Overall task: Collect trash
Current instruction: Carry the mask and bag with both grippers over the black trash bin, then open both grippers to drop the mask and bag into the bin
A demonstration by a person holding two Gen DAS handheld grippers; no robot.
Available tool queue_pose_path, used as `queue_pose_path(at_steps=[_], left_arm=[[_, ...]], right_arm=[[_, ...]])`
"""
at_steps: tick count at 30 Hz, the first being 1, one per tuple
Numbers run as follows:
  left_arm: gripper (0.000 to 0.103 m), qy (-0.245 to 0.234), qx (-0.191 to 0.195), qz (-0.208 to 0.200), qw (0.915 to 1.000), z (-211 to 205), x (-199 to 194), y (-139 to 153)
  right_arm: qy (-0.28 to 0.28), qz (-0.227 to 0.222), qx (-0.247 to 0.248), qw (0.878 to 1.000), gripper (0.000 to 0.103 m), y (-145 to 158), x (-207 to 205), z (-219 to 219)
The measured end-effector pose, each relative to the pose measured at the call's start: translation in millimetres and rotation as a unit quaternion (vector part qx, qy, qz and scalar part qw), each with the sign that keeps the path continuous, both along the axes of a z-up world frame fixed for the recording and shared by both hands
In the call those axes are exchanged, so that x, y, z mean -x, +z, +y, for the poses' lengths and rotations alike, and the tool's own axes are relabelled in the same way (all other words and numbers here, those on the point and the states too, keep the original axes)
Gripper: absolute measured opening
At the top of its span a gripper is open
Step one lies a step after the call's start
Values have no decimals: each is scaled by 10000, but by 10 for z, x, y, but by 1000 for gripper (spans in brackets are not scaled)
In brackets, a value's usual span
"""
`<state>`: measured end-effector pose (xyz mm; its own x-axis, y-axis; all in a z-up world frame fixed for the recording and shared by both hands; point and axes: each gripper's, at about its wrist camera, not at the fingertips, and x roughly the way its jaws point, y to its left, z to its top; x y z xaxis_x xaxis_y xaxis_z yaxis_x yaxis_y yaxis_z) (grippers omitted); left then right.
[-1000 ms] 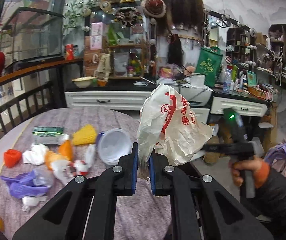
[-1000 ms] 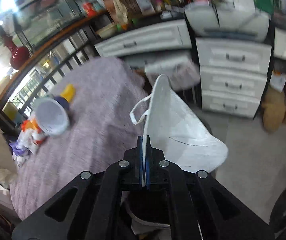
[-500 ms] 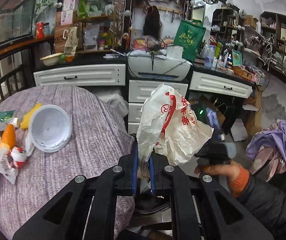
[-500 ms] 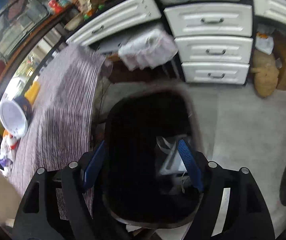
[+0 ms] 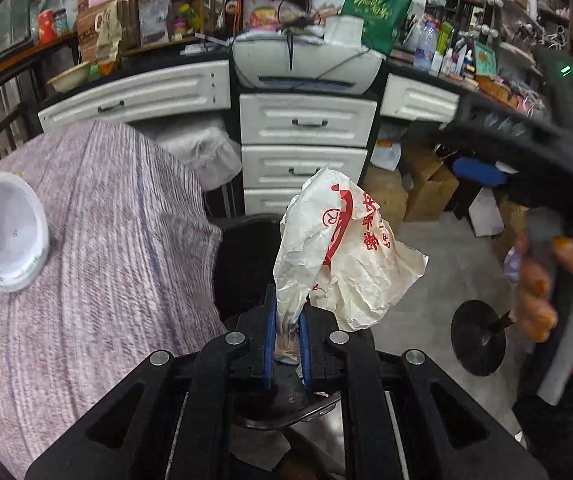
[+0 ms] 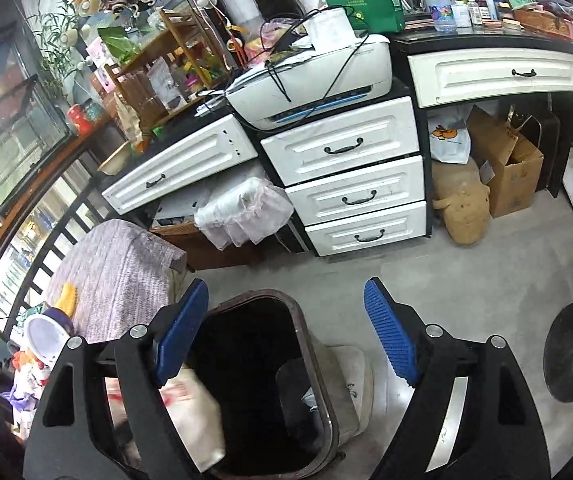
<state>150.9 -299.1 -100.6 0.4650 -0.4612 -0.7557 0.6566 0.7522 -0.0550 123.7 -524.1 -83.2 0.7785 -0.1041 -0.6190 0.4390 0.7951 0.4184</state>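
Bag (image 5: 342, 248) pinched in left gripper (image 5: 286, 336) | right gripper (image 6: 286, 328) just opened, empty (bin (image 6: 318, 400) depths dark)

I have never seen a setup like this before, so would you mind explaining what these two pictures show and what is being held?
No robot here: a person holds a two-finger gripper in each hand, and each gripper carries a wide-angle camera looking along its fingers.

The left camera shows the left gripper shut on a crumpled white plastic bag with red print, above the dark trash bin. Beside it, a table with a purple cloth carries a white plastic lid. The person's other hand appears at the right edge.

The right camera shows the right gripper, its jaws having just opened with nothing between them, over the same bin. White drawers stand behind.
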Motion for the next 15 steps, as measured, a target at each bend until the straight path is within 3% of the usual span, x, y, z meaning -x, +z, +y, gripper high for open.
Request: queue_pose_path(at_steps=[8,10,15], left_arm=[[11,31,-364,335,9988,-127,-158,-259],[14,19,-424,403,9983,-154,-173,-301],[57,-2,-484,451,9978,-176,-156,-367]], right_arm=[[292,11,25,9996,80,42,-18,175],[331,7,50,9994,80,51,-23,217],[326,2,37,9995,81,58,-25,236]])
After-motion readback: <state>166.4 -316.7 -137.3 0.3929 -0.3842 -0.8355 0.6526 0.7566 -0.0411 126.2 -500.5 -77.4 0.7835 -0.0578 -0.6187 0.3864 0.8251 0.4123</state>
